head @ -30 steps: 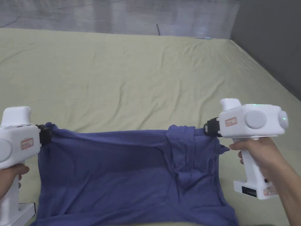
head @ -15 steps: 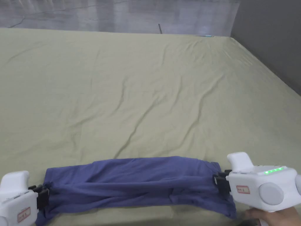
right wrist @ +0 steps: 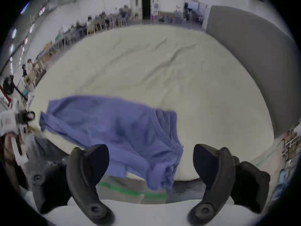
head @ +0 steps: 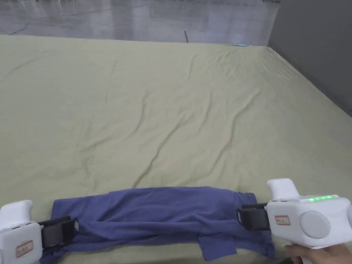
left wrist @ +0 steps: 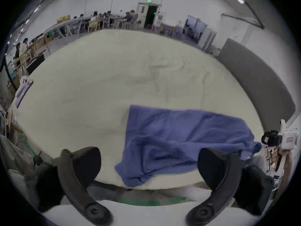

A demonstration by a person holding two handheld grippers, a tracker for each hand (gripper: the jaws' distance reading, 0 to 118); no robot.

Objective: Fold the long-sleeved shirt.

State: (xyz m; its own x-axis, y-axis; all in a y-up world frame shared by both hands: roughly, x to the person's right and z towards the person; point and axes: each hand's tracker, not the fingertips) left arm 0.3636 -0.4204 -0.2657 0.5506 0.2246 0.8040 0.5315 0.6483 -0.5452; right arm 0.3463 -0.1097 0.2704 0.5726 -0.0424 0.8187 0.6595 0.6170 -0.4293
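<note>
The blue long-sleeved shirt (head: 154, 213) lies on the bed as a wide, low folded band near the front edge, and a small flap sticks out at its lower right. My left gripper (head: 70, 230) is at the shirt's left end, its jaws apart and gripping nothing. My right gripper (head: 240, 216) is at the right end, also open. In the left gripper view the shirt (left wrist: 179, 139) lies beyond the spread jaws of my left gripper (left wrist: 149, 157). The right gripper view has the shirt (right wrist: 114, 128) draped over the bed edge ahead of my right gripper (right wrist: 150, 154).
A wrinkled olive-green sheet (head: 172, 103) covers the wide bed, which stretches far beyond the shirt. A grey panel (head: 316, 51) borders the bed's right side. Green tape (left wrist: 146, 202) marks the floor below the front edge. Several people sit at distant tables (left wrist: 105, 20).
The shirt hung stretched between both shut grippers, then came down onto the sheet. Both grippers have now opened and let go of its ends.
</note>
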